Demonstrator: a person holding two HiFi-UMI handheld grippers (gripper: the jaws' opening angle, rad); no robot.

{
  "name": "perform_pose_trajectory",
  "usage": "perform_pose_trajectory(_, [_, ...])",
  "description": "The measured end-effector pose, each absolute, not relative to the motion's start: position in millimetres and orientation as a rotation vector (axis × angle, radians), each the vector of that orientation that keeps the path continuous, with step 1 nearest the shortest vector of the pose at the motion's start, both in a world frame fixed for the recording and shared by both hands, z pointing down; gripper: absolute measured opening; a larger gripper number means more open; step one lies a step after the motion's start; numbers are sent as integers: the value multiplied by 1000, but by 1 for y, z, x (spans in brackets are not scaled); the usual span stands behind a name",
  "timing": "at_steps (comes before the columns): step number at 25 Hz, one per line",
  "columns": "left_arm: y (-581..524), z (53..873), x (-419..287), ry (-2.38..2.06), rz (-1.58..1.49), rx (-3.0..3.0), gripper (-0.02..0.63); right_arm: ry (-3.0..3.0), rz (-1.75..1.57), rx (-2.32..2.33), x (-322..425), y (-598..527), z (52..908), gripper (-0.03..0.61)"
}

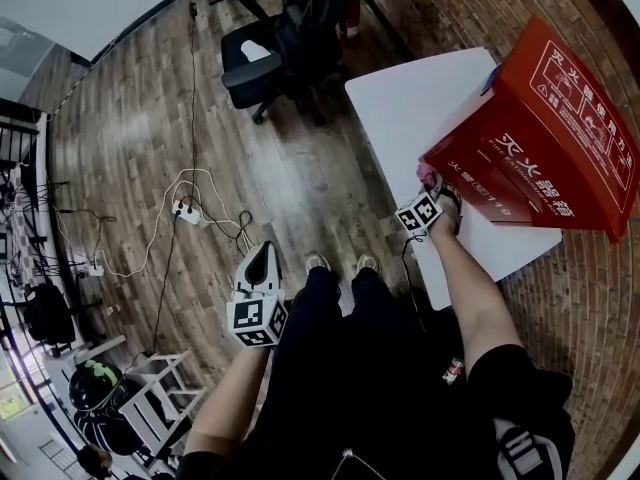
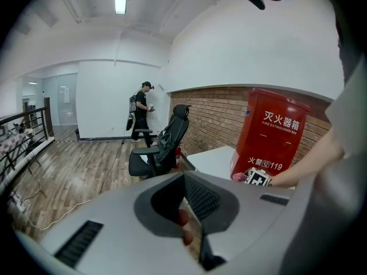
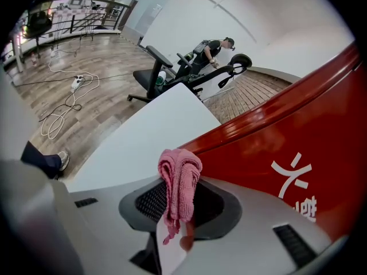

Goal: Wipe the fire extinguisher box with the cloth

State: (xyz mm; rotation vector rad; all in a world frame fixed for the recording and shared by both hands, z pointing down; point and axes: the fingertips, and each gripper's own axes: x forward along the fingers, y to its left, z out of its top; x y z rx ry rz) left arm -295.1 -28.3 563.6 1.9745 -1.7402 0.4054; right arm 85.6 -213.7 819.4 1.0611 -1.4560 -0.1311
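The red fire extinguisher box (image 1: 545, 128) stands on a white table (image 1: 410, 98) at the right, by a brick wall. My right gripper (image 1: 432, 196) is at the box's lower near corner, shut on a bunched pink cloth (image 1: 428, 175). In the right gripper view the cloth (image 3: 179, 179) sticks up between the jaws of the right gripper (image 3: 180, 196), right beside the box's red face (image 3: 298, 142); whether it touches is unclear. My left gripper (image 1: 262, 251) hangs over the floor by the person's legs, its jaws together and holding nothing. In the left gripper view the left gripper (image 2: 186, 202) points toward the box (image 2: 269, 133).
A black office chair (image 1: 270, 53) stands beyond the table's far corner. A power strip with white cables (image 1: 185, 211) lies on the wooden floor at the left. A white stool frame (image 1: 150, 388) is at the lower left. A person (image 2: 141, 110) stands far off.
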Motion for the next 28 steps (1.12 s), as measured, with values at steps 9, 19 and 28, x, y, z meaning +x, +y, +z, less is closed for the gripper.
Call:
perform_pose_trajectory(9, [-15,560,-280,-1775,397,1968,28,-1466,-141,1062,103,-202,823,114])
perform_pose_trajectory(19, [-11,555,-256,-1785,390,1991,28,-1487,-126,1064,118,-190,823,114])
perform_pose_trajectory(28, [-17,553,-231,-1758,388,2031,28,-1474,-127,1070,142,-175,821,114])
